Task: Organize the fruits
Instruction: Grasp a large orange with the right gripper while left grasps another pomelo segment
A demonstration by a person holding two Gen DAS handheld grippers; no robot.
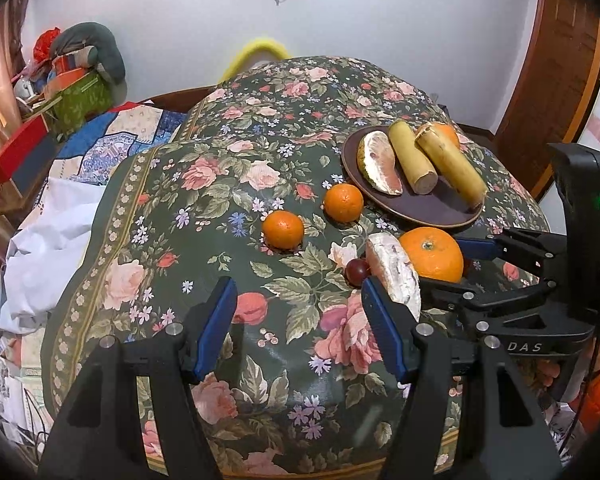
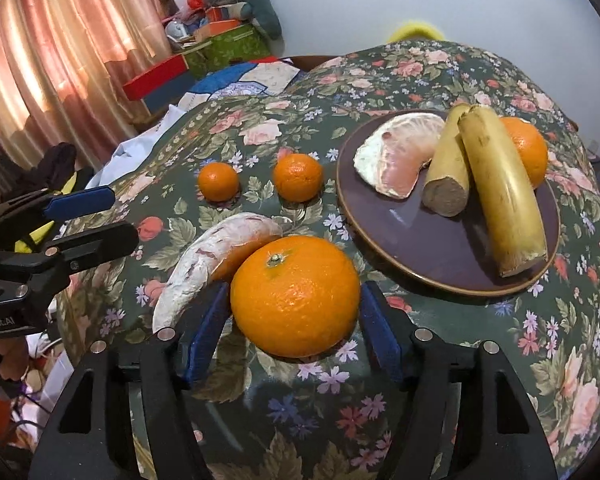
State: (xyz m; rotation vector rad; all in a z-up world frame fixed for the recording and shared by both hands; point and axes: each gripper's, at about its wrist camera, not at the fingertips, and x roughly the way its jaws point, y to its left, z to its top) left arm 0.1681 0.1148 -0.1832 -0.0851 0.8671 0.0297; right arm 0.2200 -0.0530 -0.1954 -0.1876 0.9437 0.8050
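The right gripper (image 2: 296, 320) sat spread around the big orange (image 2: 296, 296) at bottom middle — ready to lift; the left gripper (image 1: 296, 320) waited spread, empty.

1. A floral tablecloth (image 1: 204, 184), dark green with pink roses, covers the table.
2. A pink curtain (image 2: 48, 52) hangs at the far left.
3. A red box (image 2: 156, 76) lies at the far left beside a green patterned box (image 2: 236, 46).
4. A grey cushion (image 1: 100, 46) rests on top of that pile.
5. A blue patchwork quilt (image 1: 112, 136) spreads just behind the table's left edge.
6. A yellow hoop (image 1: 260, 50) shows behind the table's far edge.
7. A wooden door frame (image 1: 560, 72) stands at the far right.
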